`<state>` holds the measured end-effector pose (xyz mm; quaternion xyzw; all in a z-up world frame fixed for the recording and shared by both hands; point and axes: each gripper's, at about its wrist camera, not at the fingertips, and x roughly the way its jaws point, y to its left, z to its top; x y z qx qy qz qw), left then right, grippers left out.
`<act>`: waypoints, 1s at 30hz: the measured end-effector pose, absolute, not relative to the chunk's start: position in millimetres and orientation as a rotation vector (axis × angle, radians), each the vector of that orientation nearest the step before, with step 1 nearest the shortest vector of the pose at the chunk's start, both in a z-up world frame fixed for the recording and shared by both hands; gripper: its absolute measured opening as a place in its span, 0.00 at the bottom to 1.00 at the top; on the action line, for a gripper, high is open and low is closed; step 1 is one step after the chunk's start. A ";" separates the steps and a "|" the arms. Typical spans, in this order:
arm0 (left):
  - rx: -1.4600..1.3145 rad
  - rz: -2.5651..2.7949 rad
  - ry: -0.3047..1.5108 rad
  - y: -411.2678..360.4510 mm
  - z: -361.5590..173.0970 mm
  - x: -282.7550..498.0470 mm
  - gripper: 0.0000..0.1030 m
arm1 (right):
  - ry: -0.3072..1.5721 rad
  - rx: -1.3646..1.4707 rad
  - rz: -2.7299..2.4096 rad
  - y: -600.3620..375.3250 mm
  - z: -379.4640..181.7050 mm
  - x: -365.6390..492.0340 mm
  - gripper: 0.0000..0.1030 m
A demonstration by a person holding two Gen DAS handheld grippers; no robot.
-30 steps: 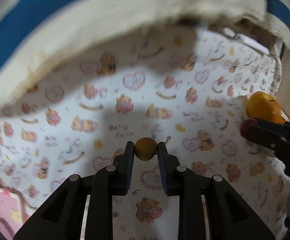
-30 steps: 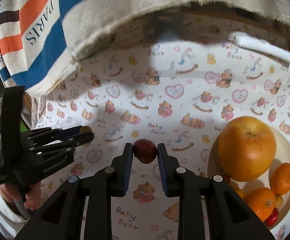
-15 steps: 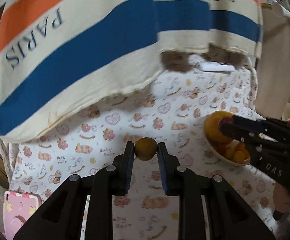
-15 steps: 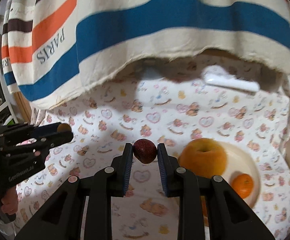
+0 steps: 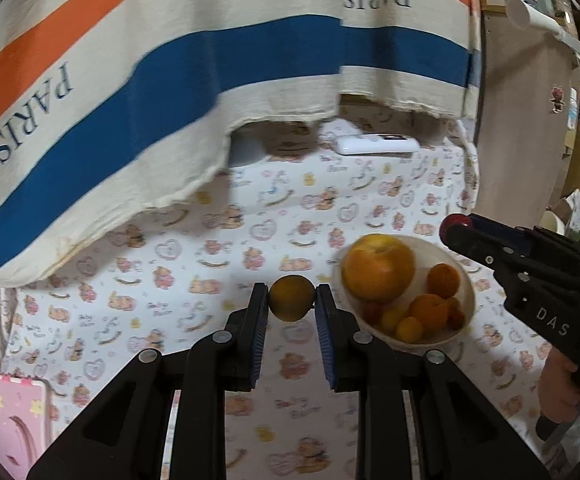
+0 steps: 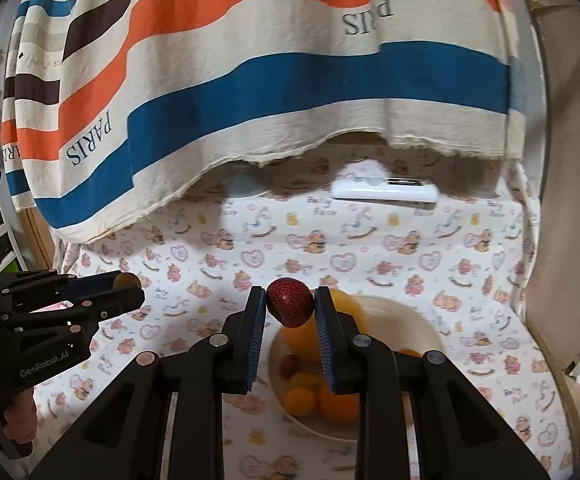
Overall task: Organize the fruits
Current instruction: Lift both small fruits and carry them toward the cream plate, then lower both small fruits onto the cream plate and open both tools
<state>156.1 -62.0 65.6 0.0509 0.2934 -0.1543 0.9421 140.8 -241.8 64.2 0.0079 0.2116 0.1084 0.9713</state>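
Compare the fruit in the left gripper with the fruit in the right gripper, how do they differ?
The small yellow-brown fruit in the left gripper is dull, round and plain-skinned; the dark red fruit in the right gripper is speckled and tapers toward the bottom. Both are small, pinched between blue pads, and held above the patterned cloth near the bowl.

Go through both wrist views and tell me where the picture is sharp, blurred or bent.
Left wrist view: the small yellow-brown fruit between the jaws is sharp, the bowl and the striped cloth are smeared, and the fisheye bends the edges. Right wrist view: the dark red fruit is crisp, the cloth's shadow darkens the far tabletop near the white remote, and the corners are black.
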 end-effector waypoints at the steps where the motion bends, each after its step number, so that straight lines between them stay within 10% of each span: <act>1: 0.098 -0.330 0.597 -68.0 64.7 155.4 0.22 | 0.422 0.013 0.214 -246.7 63.6 139.2 0.25; 30: 0.061 -0.445 0.761 -153.8 -13.7 208.2 0.22 | 0.572 0.156 0.168 -332.5 1.3 179.9 0.25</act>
